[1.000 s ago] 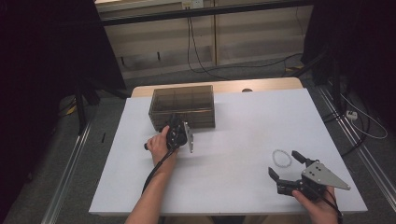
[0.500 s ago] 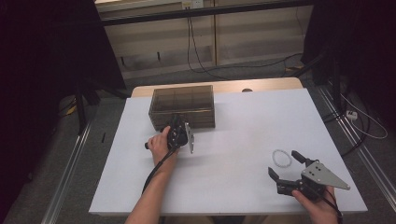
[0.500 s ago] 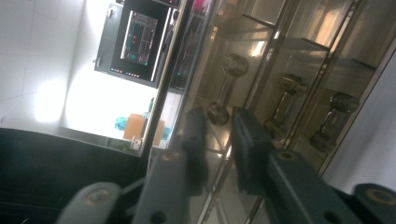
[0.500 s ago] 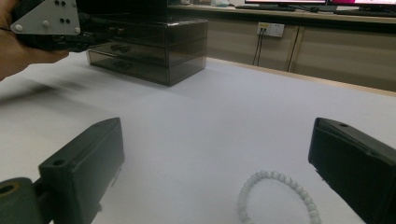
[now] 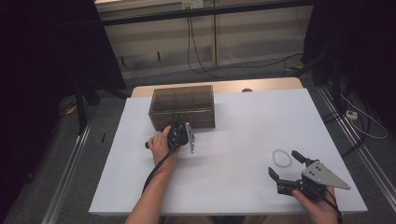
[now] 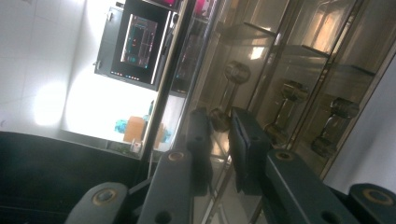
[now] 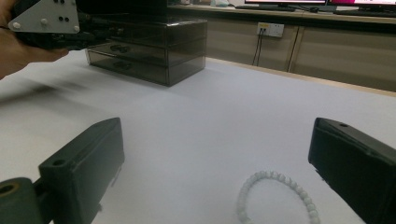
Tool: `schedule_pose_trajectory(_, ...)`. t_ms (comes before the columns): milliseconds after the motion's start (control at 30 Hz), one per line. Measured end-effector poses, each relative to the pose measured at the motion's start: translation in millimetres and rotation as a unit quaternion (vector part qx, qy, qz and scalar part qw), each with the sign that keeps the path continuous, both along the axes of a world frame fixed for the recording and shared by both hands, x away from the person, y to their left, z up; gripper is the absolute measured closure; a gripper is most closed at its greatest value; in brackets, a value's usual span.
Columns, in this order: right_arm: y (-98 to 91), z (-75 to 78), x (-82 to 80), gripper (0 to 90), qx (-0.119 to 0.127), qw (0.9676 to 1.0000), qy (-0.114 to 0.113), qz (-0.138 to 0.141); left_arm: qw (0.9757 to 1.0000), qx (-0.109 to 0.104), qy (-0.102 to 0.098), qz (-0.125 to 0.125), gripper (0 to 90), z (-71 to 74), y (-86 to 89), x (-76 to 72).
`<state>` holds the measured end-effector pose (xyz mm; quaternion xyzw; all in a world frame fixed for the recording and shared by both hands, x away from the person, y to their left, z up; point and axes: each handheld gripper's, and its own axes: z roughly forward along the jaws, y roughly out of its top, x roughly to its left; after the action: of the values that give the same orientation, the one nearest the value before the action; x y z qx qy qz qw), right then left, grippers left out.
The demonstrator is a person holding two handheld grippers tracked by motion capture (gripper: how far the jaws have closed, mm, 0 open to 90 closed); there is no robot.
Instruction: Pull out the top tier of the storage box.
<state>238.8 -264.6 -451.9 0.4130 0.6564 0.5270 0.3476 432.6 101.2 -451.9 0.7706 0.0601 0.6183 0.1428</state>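
A smoky see-through drawer box [image 5: 182, 100] stands at the back of the white table [image 5: 243, 135]. My left gripper [image 5: 178, 125] is up against its front. In the left gripper view its jaws have just been closing, and the left gripper [image 6: 218, 122] now has its narrow gap on a small metal drawer knob [image 6: 217, 115]. A white bead bracelet [image 5: 281, 157] lies flat near the right front. My right gripper [image 5: 284, 163] rests just before it, open wide. The bracelet [image 7: 275, 196] sits between and just beyond the jaws of the right gripper [image 7: 217, 140], touching neither.
More knobs [image 6: 292, 91] show on the other drawers. The drawer box [image 7: 149, 46] and the other hand's gripper [image 7: 46, 23] show far off in the right gripper view. Beyond the table run a cabinet wall [image 5: 210, 32] and floor cables [image 5: 196, 51].
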Motion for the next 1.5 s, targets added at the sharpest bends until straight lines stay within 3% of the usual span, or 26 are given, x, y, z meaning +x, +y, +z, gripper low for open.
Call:
schedule_pose_trajectory(733,-0.4,0.3,-0.2,2.8,0.001,1.0,-0.001,0.0,0.9998,-0.019,0.002,0.008,81.2,2.9,-2.3,-6.6)
schedule_pose_trajectory(1200,0.8,0.2,-0.4,2.8,0.001,1.0,-0.001,0.002,0.9999,-0.011,0.001,0.003,81.3,5.0,-1.5,-16.8)
schedule_pose_trajectory(1500,1.3,0.3,-0.5,2.8,0.002,1.0,-0.002,0.004,0.9998,-0.017,-0.002,-0.004,81.3,4.3,0.9,-24.4)
